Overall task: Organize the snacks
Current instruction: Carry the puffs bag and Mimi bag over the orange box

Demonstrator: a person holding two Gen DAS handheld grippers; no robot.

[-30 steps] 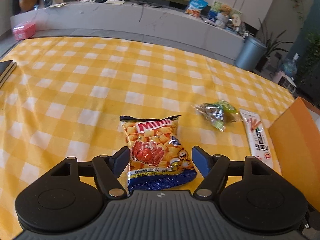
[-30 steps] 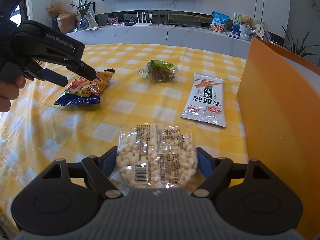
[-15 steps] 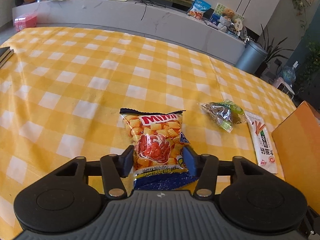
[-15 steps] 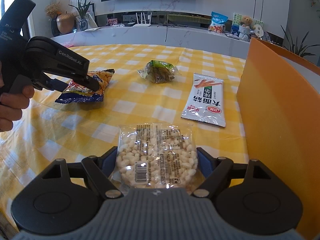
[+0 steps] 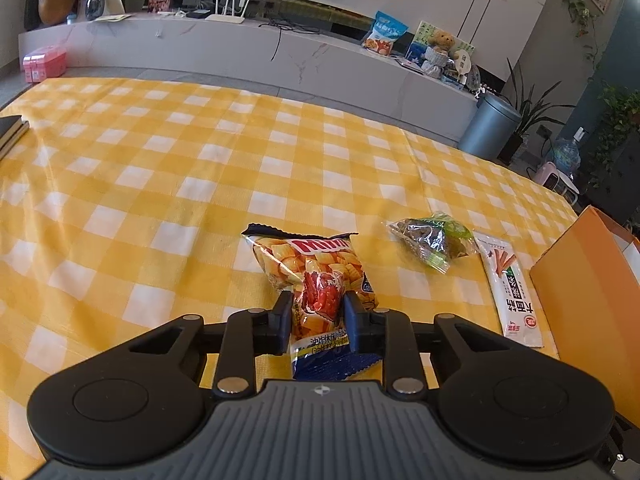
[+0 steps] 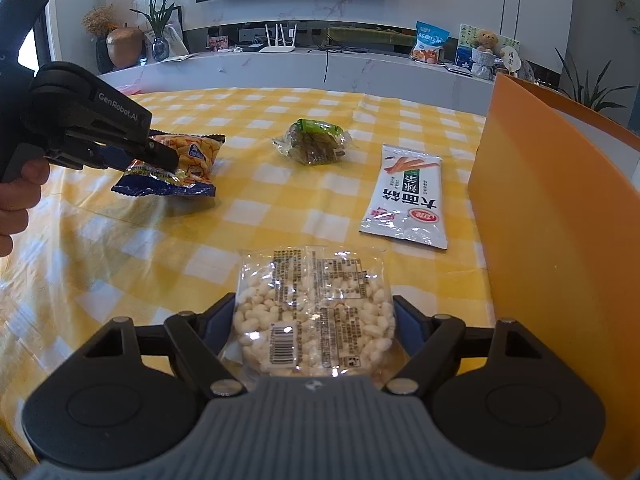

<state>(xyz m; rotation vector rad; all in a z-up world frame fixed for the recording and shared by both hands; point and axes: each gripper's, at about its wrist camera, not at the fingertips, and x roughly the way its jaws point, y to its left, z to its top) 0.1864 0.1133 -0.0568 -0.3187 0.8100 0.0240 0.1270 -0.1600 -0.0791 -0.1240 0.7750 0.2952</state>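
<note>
Left tool: the left tool [image 5: 314, 322] is closing its jaws on the Mimi chip bag [image 5: 316, 280]; a second ago they were standing wide on either side of the bag, now the pads are pinching its lower half and crumpling the foil inward.
Left tool from the right wrist view: the left tool [image 6: 160, 156] is biting the near end of the Mimi chip bag [image 6: 180, 168], with a person's hand [image 6: 18, 196] wrapping the handle.
Mimi chip bag: it is lying on the yellow checked counter [image 5: 160, 168], left of the other snacks, in the same spot as before.
Right tool: the right tool [image 6: 314, 320] is sitting with its jaws on both sides of the clear puffed-snack packet [image 6: 314, 316], as it was a second ago; the pads are at the packet's edges, and it is impossible to tell whether they are pressing.
Clear puffed-snack packet: it is resting flat on the counter, label side up, just left of the orange box.
Orange box: the orange box [image 6: 552, 216] is standing at the right edge; its inside is hidden behind the wall, so what it is holding cannot be told.
Loose snacks: the green-topped packet [image 6: 314, 146] and the white stick-snack packet [image 6: 406, 196] are lying between the chip bag and the box, unmoved.
</note>
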